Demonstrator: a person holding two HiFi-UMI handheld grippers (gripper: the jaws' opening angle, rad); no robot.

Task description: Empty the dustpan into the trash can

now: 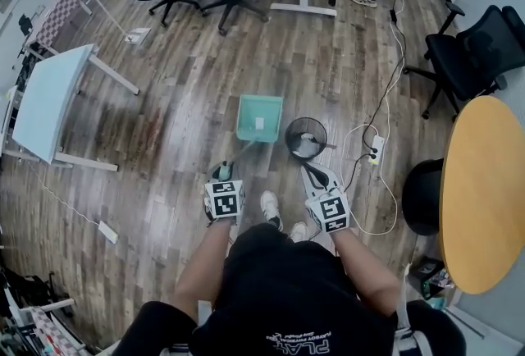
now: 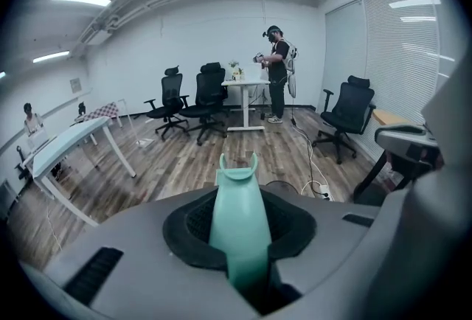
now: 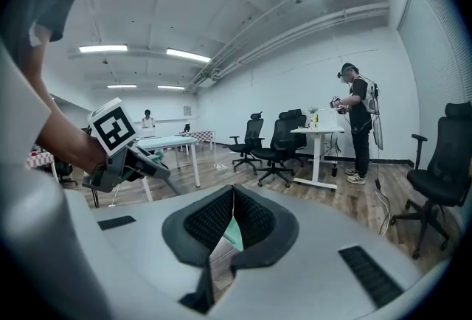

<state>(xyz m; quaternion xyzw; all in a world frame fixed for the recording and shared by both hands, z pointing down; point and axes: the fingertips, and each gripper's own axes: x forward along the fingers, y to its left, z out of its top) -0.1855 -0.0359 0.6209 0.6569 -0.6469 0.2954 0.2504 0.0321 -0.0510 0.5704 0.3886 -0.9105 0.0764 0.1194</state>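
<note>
The dustpan (image 1: 260, 118), a square teal plastic tray, is at frame centre over the wood floor (image 1: 180, 100), just left of the round black mesh trash can (image 1: 306, 138). The left tongs (image 1: 222, 179) are clamped on its handle (image 2: 237, 219), a smooth, stiff bar ending in a forked clip. It looks light and rigid but slick, so the handle is the sensible hold. The right tongs (image 3: 232, 197) are pressed together, empty.

Left gripper view: dustpan (image 2: 237, 223) mostly hidden behind its own handle — trash can (image 1: 289, 135) contents too small to tell.
</note>
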